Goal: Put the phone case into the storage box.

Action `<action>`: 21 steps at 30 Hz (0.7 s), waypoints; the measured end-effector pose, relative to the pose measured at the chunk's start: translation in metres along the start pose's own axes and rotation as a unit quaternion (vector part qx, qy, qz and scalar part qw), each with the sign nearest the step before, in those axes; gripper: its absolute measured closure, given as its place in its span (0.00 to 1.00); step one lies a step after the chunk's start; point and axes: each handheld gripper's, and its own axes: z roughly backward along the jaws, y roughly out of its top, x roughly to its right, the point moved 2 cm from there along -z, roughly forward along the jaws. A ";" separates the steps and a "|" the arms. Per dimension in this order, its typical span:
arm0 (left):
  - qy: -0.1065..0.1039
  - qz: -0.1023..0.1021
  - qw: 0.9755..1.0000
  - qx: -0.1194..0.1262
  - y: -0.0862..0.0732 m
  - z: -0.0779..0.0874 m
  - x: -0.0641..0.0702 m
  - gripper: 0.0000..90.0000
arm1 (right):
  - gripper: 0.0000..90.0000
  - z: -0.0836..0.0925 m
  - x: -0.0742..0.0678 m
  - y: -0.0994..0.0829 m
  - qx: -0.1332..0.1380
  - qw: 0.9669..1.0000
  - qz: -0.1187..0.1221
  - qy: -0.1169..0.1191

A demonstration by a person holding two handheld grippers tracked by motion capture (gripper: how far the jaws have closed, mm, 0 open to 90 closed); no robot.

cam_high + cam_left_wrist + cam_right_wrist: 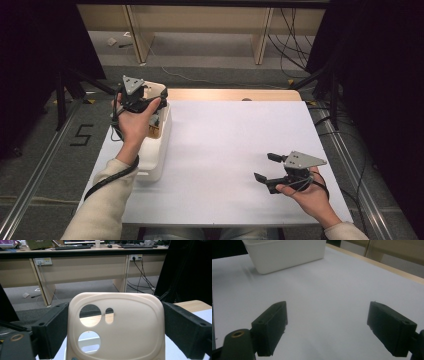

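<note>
Left fingers: the left gripper [115, 337] has its 2 fingers [51, 330] clamped on the side edges of a cream plate [116, 327], 1 on each side.
Plate: a rounded, flat plastic piece with 3 holes, 2 round and 1 small slot. It stands nearly upright between the fingers, its broad face toward the gripper's camera, its width running from finger to finger.
Where it is: in the high view the left gripper [145, 97] is held up over the far end of the white bin [159, 150], at the left edge of the desk [230, 150]. The plate [156, 90] looks clear of the bin's rim, though the hand hides most of it.
Bin: its long axis runs near to far along the desk's left side. Something brownish lies inside, too hidden to name.
Right fingers: the right gripper [267, 167] is spread wide with nothing between its fingers [270, 326]; it rests low over bare desk at the near right.
Key relation: the bin lies directly below the left fingers, well apart from the right ones. The left hand is plainly nearer.
Next move, as I judge it: either lifting the plate clear or lowering it in; both turn on keeping it over the bin's opening.
</note>
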 end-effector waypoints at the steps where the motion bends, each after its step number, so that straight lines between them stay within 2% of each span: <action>1: 0.000 0.000 1.000 0.001 0.000 0.000 0.000 0.12 | 0.20 0.000 0.000 0.000 0.000 1.000 -0.001 0.000; 21: 0.000 -0.006 1.000 -0.007 -0.004 -0.009 -0.001 0.12 | 0.20 0.001 0.000 0.000 0.000 1.000 -0.001 -0.001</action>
